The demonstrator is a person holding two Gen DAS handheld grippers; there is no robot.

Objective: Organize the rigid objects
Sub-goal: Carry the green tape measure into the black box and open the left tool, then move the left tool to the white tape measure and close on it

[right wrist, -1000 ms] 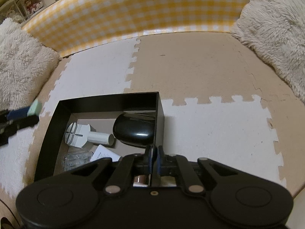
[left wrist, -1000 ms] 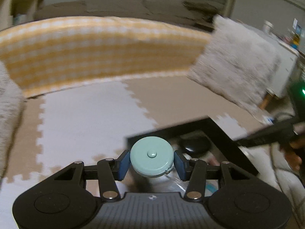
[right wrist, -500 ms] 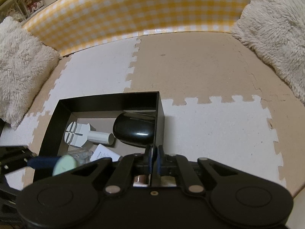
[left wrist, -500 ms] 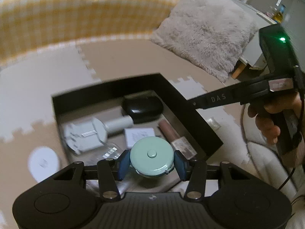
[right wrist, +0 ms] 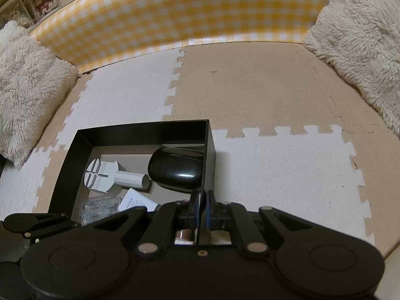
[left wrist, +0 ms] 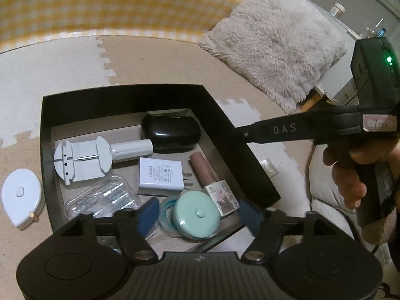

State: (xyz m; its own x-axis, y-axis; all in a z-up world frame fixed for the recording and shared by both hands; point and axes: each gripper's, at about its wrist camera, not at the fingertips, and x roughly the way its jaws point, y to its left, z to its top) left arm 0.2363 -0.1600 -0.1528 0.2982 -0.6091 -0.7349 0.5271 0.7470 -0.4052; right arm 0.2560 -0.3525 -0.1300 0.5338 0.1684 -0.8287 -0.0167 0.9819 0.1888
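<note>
The left tongs (left wrist: 197,216) stand spread wide, and the mint-green tape measure (left wrist: 196,215) that they clamped half a second ago now lies loose between their blue pads (left wrist: 148,215), inside the black box (left wrist: 225,135) at its near edge, resting partly on a small clear roll and touching the end of the lip-gloss tube (left wrist: 203,171). So the release has just happened: one more rigid piece is stowed, joining the black case (left wrist: 171,133), the grey watch-link tool (left wrist: 82,160), the white charger (left wrist: 160,173) and the clear plastic pack (left wrist: 105,197). A second ago the same tongs carried the tape measure high over the foam mat, with only a corner of the box in sight; since then they have swung down over the box and let go. A white tape measure (left wrist: 22,195) lies on the mat just outside the left wall of the box, and by my reading it is the likely next piece. The right tongs (right wrist: 202,208) are clenched on the right wall of the box, as in both earlier right-wrist frames, apparently steadying it.
</note>
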